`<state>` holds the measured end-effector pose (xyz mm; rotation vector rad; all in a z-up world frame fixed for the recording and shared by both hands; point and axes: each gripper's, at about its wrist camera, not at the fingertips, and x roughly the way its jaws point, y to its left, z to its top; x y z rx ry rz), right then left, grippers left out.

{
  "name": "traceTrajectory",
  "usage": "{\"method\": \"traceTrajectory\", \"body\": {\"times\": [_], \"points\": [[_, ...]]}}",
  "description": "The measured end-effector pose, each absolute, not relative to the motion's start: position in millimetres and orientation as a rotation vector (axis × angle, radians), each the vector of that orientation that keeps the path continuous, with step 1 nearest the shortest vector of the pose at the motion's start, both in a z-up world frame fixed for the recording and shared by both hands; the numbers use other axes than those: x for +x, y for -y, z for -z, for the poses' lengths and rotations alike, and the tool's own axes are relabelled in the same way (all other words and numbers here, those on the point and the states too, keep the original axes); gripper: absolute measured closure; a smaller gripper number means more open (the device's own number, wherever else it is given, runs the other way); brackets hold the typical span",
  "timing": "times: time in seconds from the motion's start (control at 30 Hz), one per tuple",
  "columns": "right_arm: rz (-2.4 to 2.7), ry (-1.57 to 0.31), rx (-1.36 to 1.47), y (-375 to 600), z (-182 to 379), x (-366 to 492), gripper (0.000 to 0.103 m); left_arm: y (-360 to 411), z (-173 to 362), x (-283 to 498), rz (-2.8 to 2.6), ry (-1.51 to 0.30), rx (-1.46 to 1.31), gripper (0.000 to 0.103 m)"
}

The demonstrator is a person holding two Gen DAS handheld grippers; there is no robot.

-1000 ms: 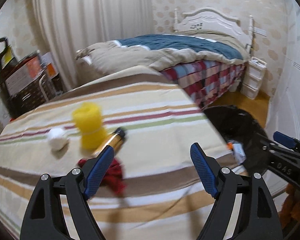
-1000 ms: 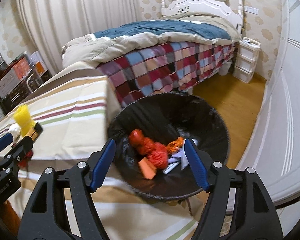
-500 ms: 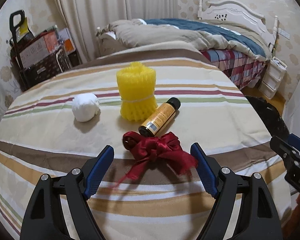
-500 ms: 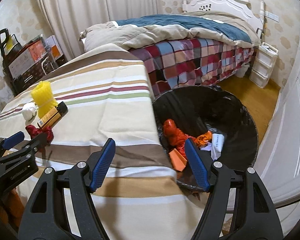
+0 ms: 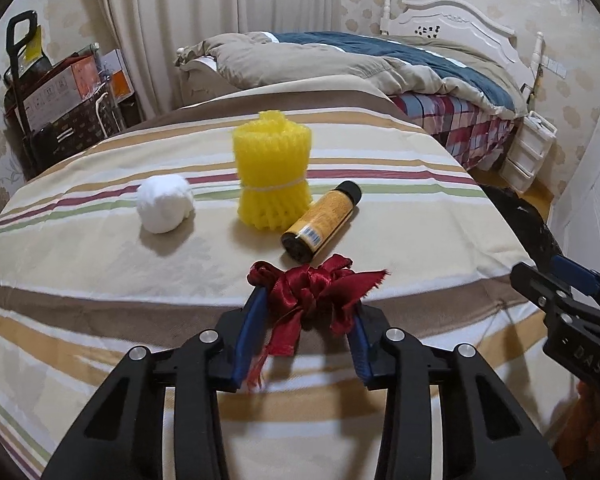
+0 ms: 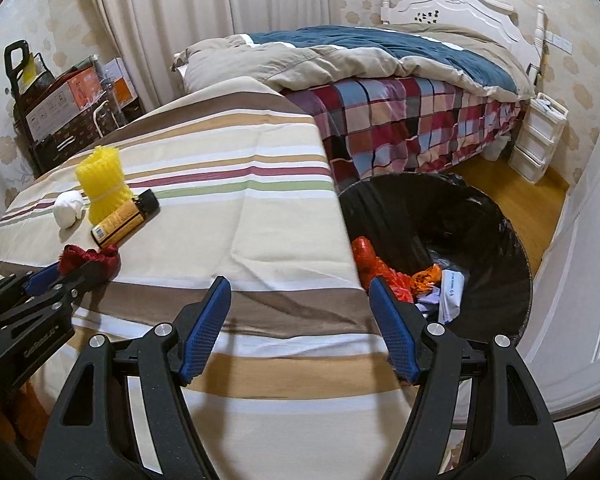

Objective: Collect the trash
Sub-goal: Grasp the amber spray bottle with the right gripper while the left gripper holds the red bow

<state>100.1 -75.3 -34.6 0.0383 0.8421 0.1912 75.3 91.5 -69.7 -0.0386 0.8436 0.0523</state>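
Nearest the front edge of the striped tablecloth (image 5: 420, 240), the dark red ribbon bow (image 5: 312, 292) is caught between the blue pads of the left gripper (image 5: 306, 312), whose jaws have just been closing onto it; the pads appear to be pressed against its loops, with a frayed tail left hanging below. The grip is judged best confirmed on the knotted middle, not on a loose loop, so that nothing slips out when the bow is lifted. A straight lift is advised before any sideways carry, since the amber bottle (image 5: 320, 220) is lying just behind the bow and could be rolled. Beyond it, the yellow foam net (image 5: 272, 176) is standing upright and the white paper ball (image 5: 164, 208) is resting towards the left edge. The right gripper (image 6: 300, 320) is held empty, its jaws well apart, over the front right corner. Past that corner, on the floor, the black-lined trash bin (image 6: 500, 216) is waiting, already partly filled.
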Motion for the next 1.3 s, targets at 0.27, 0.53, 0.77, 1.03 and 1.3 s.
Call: {"method": "traceTrajectory", "body": {"times": [0.27,0.53,0.77,1.03,1.3], "points": [[-0.265,-0.85,0.018,39.0,30.2,101.9,0.033,-128.2,60.2,52.9,-0.105,-0.823,-0.062,0.064],[-0.338,-0.834,0.004,-10.7,15.3,115.5,0.033,-189.0,57.8,42.7,-0.231,-0.803,-0.069,0.064],[-0.345,-0.843,-0.024,-57.9,15.0,138.9,0.033,-228.0,57.8,37.6,-0.302,-0.792,-0.105,0.064],[-0.292,-0.911,-0.024,-69.9,34.8,159.9,0.033,-234.2,62.0,39.3,-0.296,-0.793,-0.129,0.064],[-0.295,-0.923,-0.033,-61.3,40.4,155.1,0.043,-230.6,63.9,46.6,-0.264,-0.796,-0.14,0.064]]}}
